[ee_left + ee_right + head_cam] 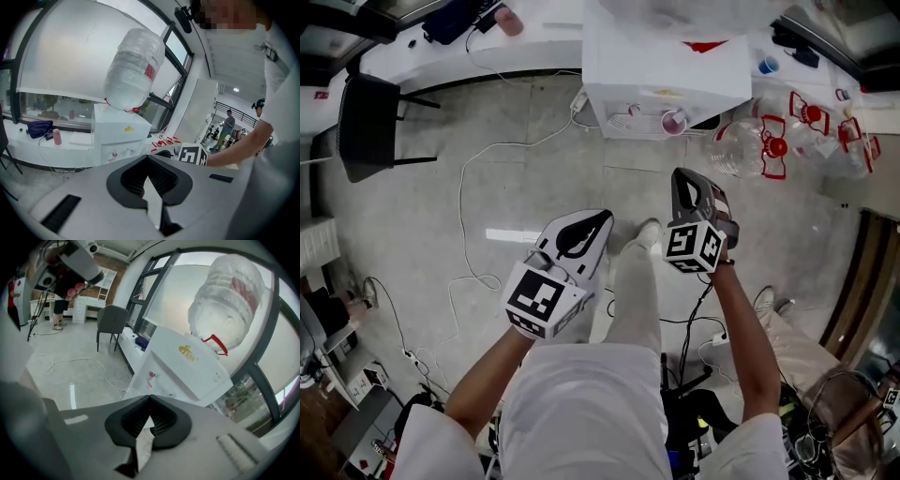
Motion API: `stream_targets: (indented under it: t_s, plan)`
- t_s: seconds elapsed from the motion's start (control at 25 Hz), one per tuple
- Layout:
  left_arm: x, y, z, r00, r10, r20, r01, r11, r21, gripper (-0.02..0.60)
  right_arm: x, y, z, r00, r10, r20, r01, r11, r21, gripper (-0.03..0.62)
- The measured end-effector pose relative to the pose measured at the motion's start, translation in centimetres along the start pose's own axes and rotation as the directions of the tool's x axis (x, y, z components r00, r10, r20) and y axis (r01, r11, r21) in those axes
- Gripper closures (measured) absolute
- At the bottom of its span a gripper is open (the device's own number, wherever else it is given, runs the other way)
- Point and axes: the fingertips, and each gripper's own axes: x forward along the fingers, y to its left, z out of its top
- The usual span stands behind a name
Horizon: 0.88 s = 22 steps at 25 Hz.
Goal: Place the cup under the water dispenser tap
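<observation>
A pink cup (673, 122) stands in the front recess of the white water dispenser (661, 66), toward its right side, beside the small taps (623, 117). Both grippers hang well back from it over the floor. My left gripper (598, 217) is shut with nothing in it, and my right gripper (680, 174) is shut and empty too. In the left gripper view the shut jaws (147, 157) point at the dispenser (119, 136) and its upturned bottle (133, 70); the cup is hidden there. The right gripper view shows its shut jaws (150, 397) below the dispenser (187, 366).
Empty water bottles (741, 148) with red handles lie right of the dispenser. A white cable (478, 187) snakes over the grey floor at left. A black chair (367, 127) stands far left. A pink bottle (510, 21) sits on the white counter.
</observation>
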Motion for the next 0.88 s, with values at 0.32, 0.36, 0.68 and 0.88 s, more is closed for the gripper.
stream_targets:
  t_s: [0.32, 0.36, 0.68, 0.88]
  plan:
    - [-2.8, -1.5, 1.9, 0.999, -0.013, 0.037, 0.014, 1.0, -0.022, 0.581, -7.1, -0.8, 5.4, 0.997, 0.028, 0.072, -0.037, 0.991, 0.131, 0.585]
    - [-3.2, -1.6, 2.2, 0.999, -0.014, 0.042, 0.016, 1.0, -0.026, 0.581, -8.0, -1.0, 6.1, 0.996, 0.022, 0.083, -0.034, 0.989, 0.147, 0.583]
    - [-6.8, -2.6, 5.4, 0.994, -0.012, 0.105, 0.016, 0.999, -0.034, 0.581, -14.8, -3.5, 10.5, 0.986, -0.079, 0.149, 0.035, 0.96, 0.279, 0.583]
    - [-8.8, -3.6, 6.9, 0.99, -0.013, 0.138, 0.018, 0.999, -0.038, 0.581, -19.0, -4.7, 11.8, 0.978, -0.127, 0.165, 0.064, 0.937, 0.342, 0.583]
